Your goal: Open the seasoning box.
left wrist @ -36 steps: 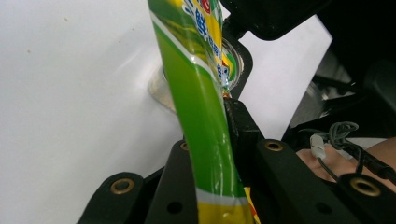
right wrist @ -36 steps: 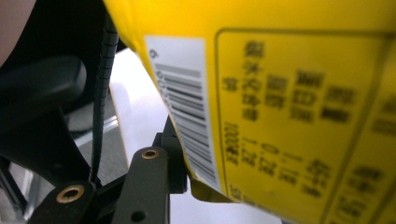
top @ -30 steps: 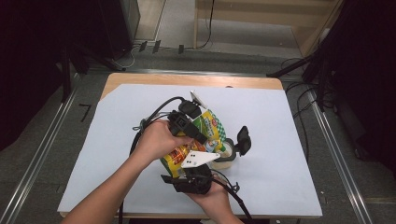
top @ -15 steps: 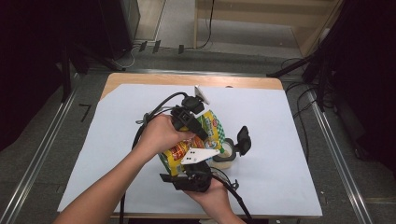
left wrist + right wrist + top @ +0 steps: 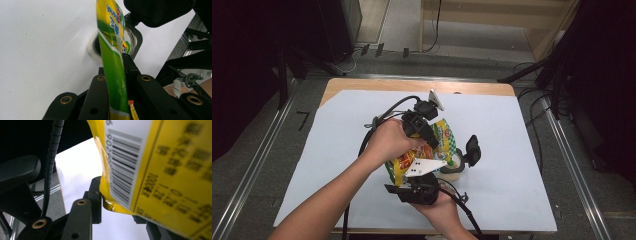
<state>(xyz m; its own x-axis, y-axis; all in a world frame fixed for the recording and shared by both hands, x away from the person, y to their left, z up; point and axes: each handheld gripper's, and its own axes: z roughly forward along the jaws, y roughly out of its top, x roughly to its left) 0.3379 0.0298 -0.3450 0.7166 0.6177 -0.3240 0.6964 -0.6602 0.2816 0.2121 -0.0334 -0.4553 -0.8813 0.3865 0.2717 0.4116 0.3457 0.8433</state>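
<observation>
In the middle of the white sheet [image 5: 512, 150] that covers the table [image 5: 362, 84], we have a yellow and green snack bag [image 5: 439, 137] held up off the surface between two tools, right over a small clear tub [image 5: 455, 167]. It looks light and soft to us, a thin crinkly film that will buckle and slide if squeezed in the belly, so the flat sealed edges are the places to take it. And that is where we find the left gripper [image 5: 117, 82]: its jaws are pinched tight on the bag's edge, green film standing up between them, with the tub's open mouth just beyond. The bag itself is glossy, yellow on the back with a white barcode panel [image 5: 127, 157] and dark print, green with bright lettering on the front.

Now the right gripper [image 5: 120, 205], lower down and nearer the person. Its jaws have just been closing, and the bag's yellow bottom corner sits between them; the near jaw touches the film, but the far jaw is hidden behind the bag, so we cannot tell whether it truly grips.

Out from there, the left hand [image 5: 389, 142] comes over the top, the right hand [image 5: 439, 207] from below, and black cables [image 5: 387, 112] trail across the sheet.
</observation>
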